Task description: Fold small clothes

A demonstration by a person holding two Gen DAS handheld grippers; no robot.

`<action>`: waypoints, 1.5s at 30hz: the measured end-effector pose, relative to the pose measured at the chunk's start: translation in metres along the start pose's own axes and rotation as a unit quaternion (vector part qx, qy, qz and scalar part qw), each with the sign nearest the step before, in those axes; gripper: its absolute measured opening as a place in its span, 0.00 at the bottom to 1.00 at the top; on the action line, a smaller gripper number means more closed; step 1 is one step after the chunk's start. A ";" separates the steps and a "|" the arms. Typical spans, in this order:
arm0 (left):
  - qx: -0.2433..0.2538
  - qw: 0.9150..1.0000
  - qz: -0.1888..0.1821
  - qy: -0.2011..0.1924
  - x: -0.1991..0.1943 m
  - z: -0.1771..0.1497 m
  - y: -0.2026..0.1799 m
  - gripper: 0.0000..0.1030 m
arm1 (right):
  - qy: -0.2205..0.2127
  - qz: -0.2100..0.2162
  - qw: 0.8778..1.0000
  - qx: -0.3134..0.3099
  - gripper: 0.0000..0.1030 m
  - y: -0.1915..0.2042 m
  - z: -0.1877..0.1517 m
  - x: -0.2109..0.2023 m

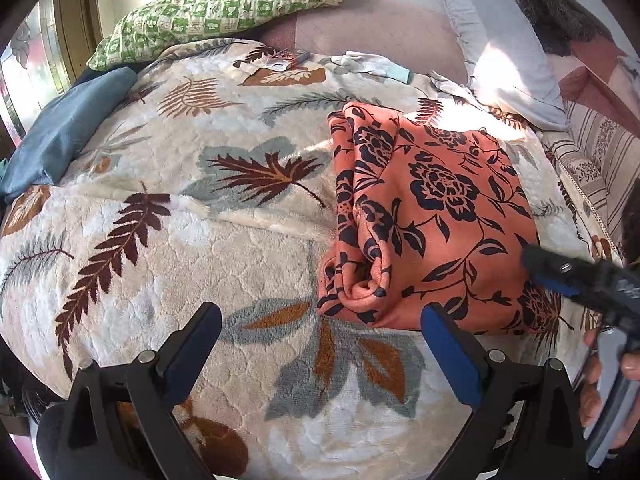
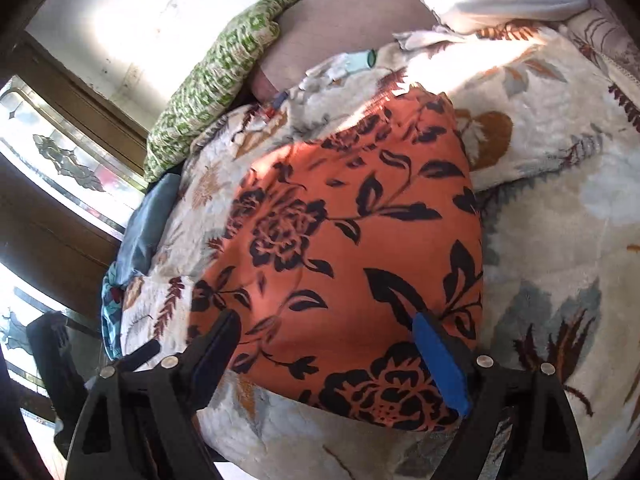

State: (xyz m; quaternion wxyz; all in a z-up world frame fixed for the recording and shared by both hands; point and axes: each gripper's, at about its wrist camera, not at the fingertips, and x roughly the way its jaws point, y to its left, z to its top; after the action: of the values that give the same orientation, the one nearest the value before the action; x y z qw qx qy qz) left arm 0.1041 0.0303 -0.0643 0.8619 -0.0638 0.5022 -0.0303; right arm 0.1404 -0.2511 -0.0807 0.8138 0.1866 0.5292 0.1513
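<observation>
An orange garment with a black flower print (image 1: 432, 220) lies folded into a compact bundle on a cream leaf-patterned blanket (image 1: 168, 240); it also fills the right wrist view (image 2: 344, 256). My left gripper (image 1: 320, 316) is open and empty, just short of the bundle's near left corner. My right gripper (image 2: 324, 320) is open and empty, hovering over the bundle's near edge. It shows in the left wrist view at the bundle's right side (image 1: 560, 276), with the hand that holds it.
A green checked pillow (image 1: 224, 4) and a blue cloth (image 1: 68, 128) lie at the back left. A grey pillow (image 1: 504, 44) lies at the back right. Small white items (image 1: 368, 64) sit at the blanket's far edge. A window (image 2: 52, 160) is to the left.
</observation>
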 end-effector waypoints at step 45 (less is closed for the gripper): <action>0.020 0.998 0.013 -0.066 -0.081 -0.002 -0.049 0.97 | -0.076 -0.233 0.962 -0.120 0.87 0.061 -0.063 -0.101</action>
State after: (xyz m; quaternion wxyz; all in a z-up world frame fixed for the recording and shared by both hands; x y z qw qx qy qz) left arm 0.0629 -0.0089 0.0109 0.8947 -0.0416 0.4441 -0.0245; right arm 0.0401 -0.2333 0.0054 0.8806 -0.0304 0.4729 0.0055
